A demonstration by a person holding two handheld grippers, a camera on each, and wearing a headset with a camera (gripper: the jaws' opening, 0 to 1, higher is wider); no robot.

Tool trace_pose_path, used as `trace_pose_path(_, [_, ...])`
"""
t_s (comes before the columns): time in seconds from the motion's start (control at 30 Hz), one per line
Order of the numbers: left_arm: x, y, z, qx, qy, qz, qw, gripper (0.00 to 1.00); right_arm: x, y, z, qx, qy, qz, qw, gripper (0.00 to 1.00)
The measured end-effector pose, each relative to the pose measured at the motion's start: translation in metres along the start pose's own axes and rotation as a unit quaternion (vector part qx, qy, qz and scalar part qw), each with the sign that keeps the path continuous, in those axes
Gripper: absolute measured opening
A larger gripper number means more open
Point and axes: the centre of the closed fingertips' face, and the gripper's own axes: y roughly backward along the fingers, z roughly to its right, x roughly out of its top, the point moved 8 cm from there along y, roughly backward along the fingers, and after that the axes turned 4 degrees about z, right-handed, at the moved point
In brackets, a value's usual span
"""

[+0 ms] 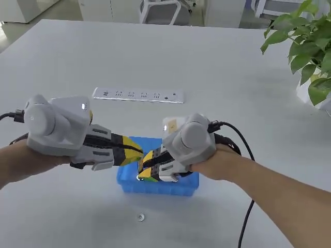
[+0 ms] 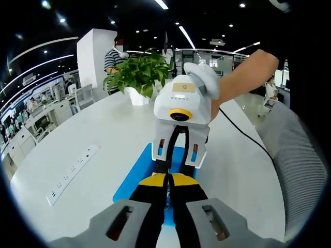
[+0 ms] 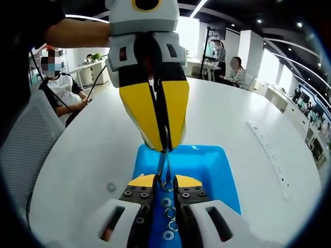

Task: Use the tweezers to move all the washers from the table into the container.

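- You are clamping the tweezers (image 3: 164,166) in the left gripper (image 3: 164,147), its jaws pinched narrow on the shank. If that grip is slack, the tweezers could be twisting or slipping out over the box.
- You are holding the right gripper (image 3: 165,182) with its jaws a little apart and the tweezer tips hanging between them. I cannot tell whether the jaws are touching the blades. Closing off-centre risks knocking the tips sideways.
- Both grippers are meeting nose to nose over the blue container (image 3: 220,170). Crowded this close, one could be nudging its wall and sliding it on the table (image 1: 217,67).
- The blue container is holding several washers (image 3: 166,201) in a loose line along its floor. One is sitting right under the tips, and I cannot tell whether it is gripped or just lying there.
- One loose washer (image 1: 140,217) is lying on the table just on the near side of the container, so the job is looking unfinished. Flat and thin, it may be skidding away when you pinch it.
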Motion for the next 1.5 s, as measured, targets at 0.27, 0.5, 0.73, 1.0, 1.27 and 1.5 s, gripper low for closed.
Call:
trace_pose_path(0.27, [0.005, 0.000, 0.000, 0.000, -0.005, 0.002, 1.0000, 0.05, 0.002, 0.005, -0.001, -0.010, -0.009, -0.002, 0.9999, 0.20])
trace_pose_path(0.5, [0.011, 0.004, 0.001, 0.005, -0.010, 0.004, 0.9999, 0.05, 0.003, 0.012, -0.003, -0.020, -0.024, -0.005, 0.9995, 0.23])
trace_pose_path(0.73, [0.019, 0.008, 0.004, 0.007, -0.016, 0.006, 0.9998, 0.05, 0.003, 0.025, -0.007, -0.036, -0.035, -0.008, 0.9987, 0.27])
trace_pose_path(1.0, [0.029, 0.012, 0.009, 0.008, -0.022, 0.012, 0.9997, 0.05, 0.002, 0.043, -0.015, -0.058, -0.048, -0.010, 0.9971, 0.31])
trace_pose_path(1.27, [0.038, 0.015, 0.018, 0.003, -0.023, 0.017, 0.9996, 0.05, -0.005, 0.064, -0.026, -0.088, -0.072, -0.015, 0.9934, 0.40])
trace_pose_path(1.5, [0.045, 0.016, 0.026, -0.001, -0.023, 0.024, 0.9994, 0.05, -0.014, 0.084, -0.037, -0.118, -0.093, -0.018, 0.9885, 0.45])
